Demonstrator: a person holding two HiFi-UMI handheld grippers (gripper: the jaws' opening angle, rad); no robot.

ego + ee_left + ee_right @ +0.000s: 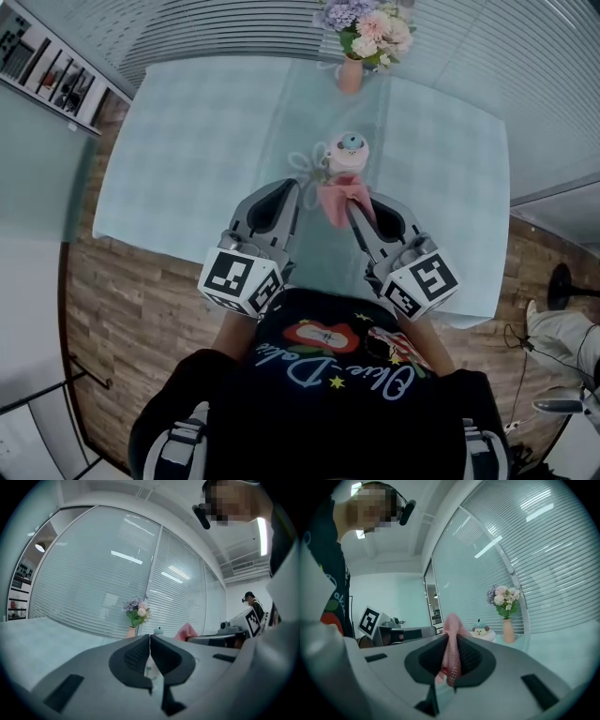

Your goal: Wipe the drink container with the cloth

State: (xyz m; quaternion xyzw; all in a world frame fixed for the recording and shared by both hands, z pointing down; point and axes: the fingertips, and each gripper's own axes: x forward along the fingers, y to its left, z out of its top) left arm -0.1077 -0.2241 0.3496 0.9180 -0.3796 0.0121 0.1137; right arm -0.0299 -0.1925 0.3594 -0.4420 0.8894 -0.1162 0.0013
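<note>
A pale pink drink container with a teal character lid stands on the glass strip in the middle of the table; it also shows in the right gripper view as the container. My right gripper is shut on a pink cloth, which hangs just in front of the container. In the right gripper view the cloth is pinched between the jaws. My left gripper is shut with nothing in it, a little left of the container, and its jaws meet in the left gripper view.
A pink vase of flowers stands at the table's far edge. The table has a pale checked cloth with a glass runner down its middle. Wooden floor lies around it. Another person stands off to the right.
</note>
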